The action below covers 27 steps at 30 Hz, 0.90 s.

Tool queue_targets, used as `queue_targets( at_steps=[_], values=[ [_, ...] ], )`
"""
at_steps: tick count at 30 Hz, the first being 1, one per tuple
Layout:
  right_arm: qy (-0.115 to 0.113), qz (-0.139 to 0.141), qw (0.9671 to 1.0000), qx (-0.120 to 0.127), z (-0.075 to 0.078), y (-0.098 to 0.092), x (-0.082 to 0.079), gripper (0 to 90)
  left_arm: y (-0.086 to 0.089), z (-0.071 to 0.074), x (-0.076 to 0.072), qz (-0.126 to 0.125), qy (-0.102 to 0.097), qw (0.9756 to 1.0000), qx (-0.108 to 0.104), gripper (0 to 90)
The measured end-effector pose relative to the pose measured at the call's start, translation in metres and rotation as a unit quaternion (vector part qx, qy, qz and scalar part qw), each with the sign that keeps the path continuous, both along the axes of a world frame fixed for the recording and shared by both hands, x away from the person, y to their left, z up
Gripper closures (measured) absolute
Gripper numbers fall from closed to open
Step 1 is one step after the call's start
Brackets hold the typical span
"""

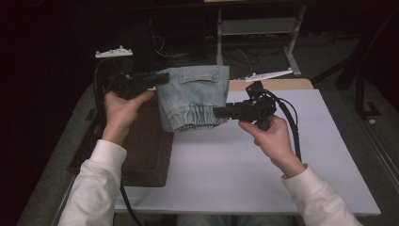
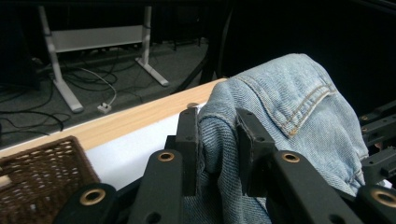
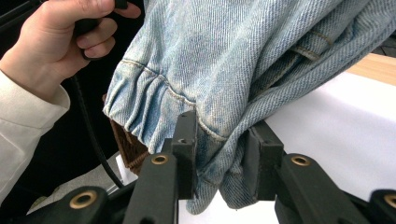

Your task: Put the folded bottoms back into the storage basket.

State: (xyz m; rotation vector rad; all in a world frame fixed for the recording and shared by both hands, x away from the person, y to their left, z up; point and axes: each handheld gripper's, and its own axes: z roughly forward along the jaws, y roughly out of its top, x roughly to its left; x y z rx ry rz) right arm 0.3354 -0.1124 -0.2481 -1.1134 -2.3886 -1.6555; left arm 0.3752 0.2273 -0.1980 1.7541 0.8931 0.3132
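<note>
White tabletop [image 1: 244,160], wicker basket [image 1: 146,155] below denim garment [image 1: 193,96], both grippers' fingers [image 2: 189,140] clamped on its edges.

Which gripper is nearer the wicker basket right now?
Left. The left gripper holds the denim garment just above the wicker basket; the right gripper grips it over the white board.

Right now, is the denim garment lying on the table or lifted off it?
Lifted: the denim garment hangs between both grippers, above the white table.
</note>
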Motion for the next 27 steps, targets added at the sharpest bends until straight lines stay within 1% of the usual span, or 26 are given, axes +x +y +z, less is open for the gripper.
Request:
queue_targets(
  at_steps=[4,17,21,25,27],
  values=[
    [-0.001,0.005,1.0,0.004,-0.002,0.011,0.004,67.9,0.01,0.0,0.001,0.007,-0.001,1.0,0.005,72.3],
    [0.0,0.014,0.9998,0.014,-0.007,0.05,0.021,67.9,0.048,-0.004,0.008,0.036,-0.006,0.9993,-0.003,72.3],
    [-0.002,0.017,0.9997,0.015,-0.008,0.06,0.025,67.9,0.057,-0.005,0.011,0.043,-0.007,0.999,-0.007,72.3],
    [0.001,0.02,0.9997,0.016,-0.01,0.068,0.03,67.9,0.064,-0.006,0.012,0.049,-0.006,0.9988,-0.003,72.2],
    [0.001,0.021,0.9997,0.016,-0.012,0.072,0.032,67.9,0.068,-0.007,0.013,0.054,-0.005,0.9985,-0.005,72.2]
  ],
)
